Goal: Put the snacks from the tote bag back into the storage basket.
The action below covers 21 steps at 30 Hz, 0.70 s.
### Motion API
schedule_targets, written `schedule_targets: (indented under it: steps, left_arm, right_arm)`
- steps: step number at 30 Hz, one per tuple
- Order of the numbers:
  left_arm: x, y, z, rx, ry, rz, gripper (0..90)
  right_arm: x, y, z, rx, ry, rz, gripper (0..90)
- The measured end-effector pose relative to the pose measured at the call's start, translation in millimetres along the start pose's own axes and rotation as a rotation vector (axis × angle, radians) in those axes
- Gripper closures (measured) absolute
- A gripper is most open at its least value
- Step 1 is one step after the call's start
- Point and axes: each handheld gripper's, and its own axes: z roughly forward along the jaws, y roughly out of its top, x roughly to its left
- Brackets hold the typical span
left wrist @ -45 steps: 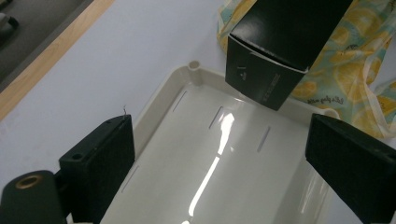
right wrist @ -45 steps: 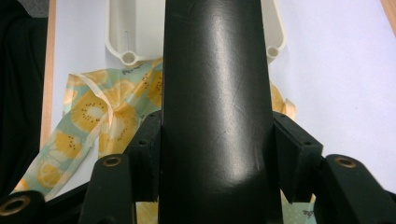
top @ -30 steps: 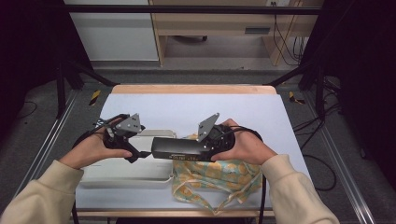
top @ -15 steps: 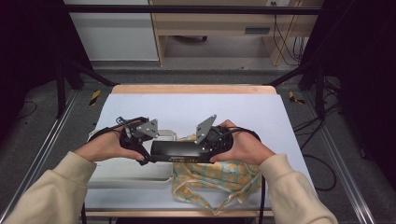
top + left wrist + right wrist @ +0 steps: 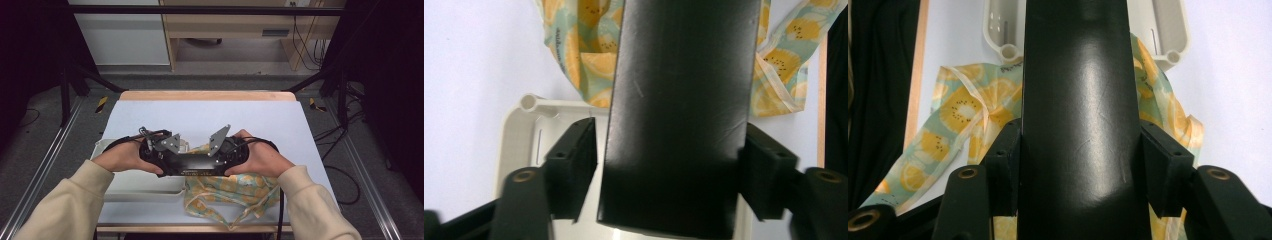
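Between both grippers' part-open jaws, black box (image 5: 192,163).

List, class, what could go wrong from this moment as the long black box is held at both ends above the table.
1. The left tool has just been closing; a gap shows at one pad, so the long glossy black box may slip there.
2. The right tool alone grips it, so the box could tilt.
3. If dropped, it might hit the white plastic tray or the lemon-print cloth.
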Motion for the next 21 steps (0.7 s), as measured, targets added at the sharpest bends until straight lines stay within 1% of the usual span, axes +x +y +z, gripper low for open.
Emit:
schedule_targets:
  steps: [1,2,6,7,8,10,12,14,15,16,17,18,19,20,21]
  left_arm:
    - [-0.4,1.3,0.6,0.002,0.000,0.011,37.3]
    - [-0.5,2.6,1.5,0.006,0.006,0.013,38.4]
    - [-0.1,4.5,4.2,0.025,0.005,0.010,39.3]
    - [0.2,4.9,4.5,0.030,0.003,0.012,39.9]
    - [0.6,5.2,4.2,0.038,0.004,0.024,40.5]
    - [-0.4,5.2,4.7,0.034,0.007,0.023,41.3]
    - [-1.4,5.8,4.2,0.042,0.010,0.034,41.7]
    - [-3.3,6.3,3.5,0.042,0.015,0.029,42.3]
    - [-4.4,6.9,2.0,0.039,0.013,0.034,42.6]
    - [-4.4,6.9,2.0,0.039,0.013,0.034,42.8]
    - [-4.2,7.0,0.4,0.036,0.019,0.039,42.8]
    - [-4.1,6.3,0.0,0.034,0.020,0.034,43.0]
    - [-3.9,4.8,-0.9,0.039,0.024,0.035,43.1]
    - [-4.2,2.9,-1.5,0.040,0.026,0.024,43.1]
    - [-3.7,1.7,-2.2,0.040,0.029,0.030,43.1]
  right_arm:
    - [-0.2,-0.2,0.0,0.007,-0.002,-0.006,43.5]
    - [-0.1,-0.5,0.0,0.012,-0.002,-0.003,43.5]
    - [-0.7,-1.2,0.7,0.016,-0.005,-0.002,43.4]
    - [-0.4,-1.2,1.0,0.017,-0.008,-0.003,43.3]
    - [0.0,-1.2,1.2,0.017,-0.011,-0.007,43.2]
    - [0.3,-1.3,1.4,0.016,-0.014,-0.012,43.1]
    - [1.2,-1.4,1.7,0.018,-0.017,-0.012,42.9]
    - [2.4,-1.8,1.8,0.016,-0.020,-0.002,41.2]
    - [2.8,-2.2,1.3,0.012,-0.018,0.002,38.0]
    - [2.8,-2.2,1.3,0.012,-0.018,0.002,38.0]
    - [3.7,-2.6,0.9,0.008,-0.018,0.010,32.2]
    - [4.4,-3.3,-0.7,0.004,-0.028,0.019,26.4]
    - [6.1,-5.8,-6.7,-0.014,-0.069,0.046,20.7]
    - [6.1,-5.8,-6.7,-0.014,-0.069,0.046,20.7]
    - [7.0,-7.7,-11.2,-0.032,-0.084,0.068,19.9]
